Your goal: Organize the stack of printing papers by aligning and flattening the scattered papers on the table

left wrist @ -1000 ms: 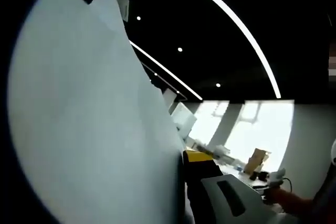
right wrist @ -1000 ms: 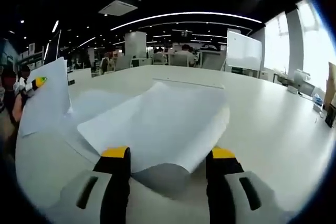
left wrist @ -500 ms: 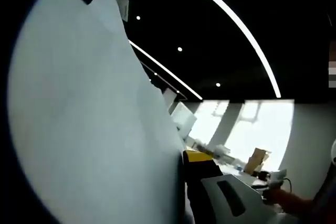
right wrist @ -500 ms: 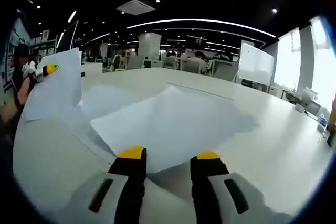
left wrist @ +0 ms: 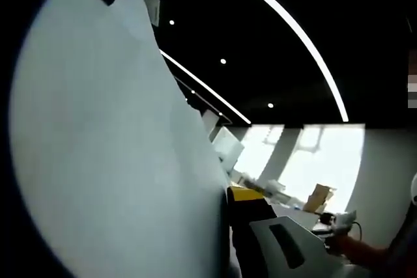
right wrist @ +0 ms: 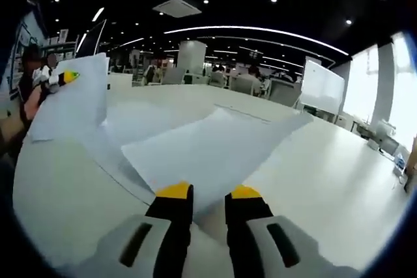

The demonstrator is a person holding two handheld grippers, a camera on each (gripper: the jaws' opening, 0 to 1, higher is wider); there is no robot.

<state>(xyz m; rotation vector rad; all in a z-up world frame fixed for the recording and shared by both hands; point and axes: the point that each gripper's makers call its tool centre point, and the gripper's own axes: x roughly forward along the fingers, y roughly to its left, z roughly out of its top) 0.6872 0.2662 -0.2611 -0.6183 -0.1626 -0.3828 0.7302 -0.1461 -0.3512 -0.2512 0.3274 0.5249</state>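
Over at 9 o'clock our left gripper [right wrist: 70, 76] has its jaws pinched on a raised sheet [right wrist: 71, 105]. Our right gripper [right wrist: 206, 192], jaws nearly together, clamps another paper [right wrist: 208, 148] off the table [right wrist: 319, 180] at 6 o'clock.

right gripper [right wrist: 208, 193]: two black jaws with yellow tips, each rising from a light grey, rounded housing
right gripper slots: one dark, long slot sits in each grey housing
left gripper [left wrist: 244, 203]: one black jaw with a yellow tip is visible, on a light grey housing with a dark rectangular slot
left gripper from the right gripper view [right wrist: 68, 77]: small yellow tip with a bit of green, white body behind it
hand [left wrist: 340, 218]: covered in white, perhaps a glove, around a pale gripper body; a thin dark cable hangs beside it
sleeve: cannot tell
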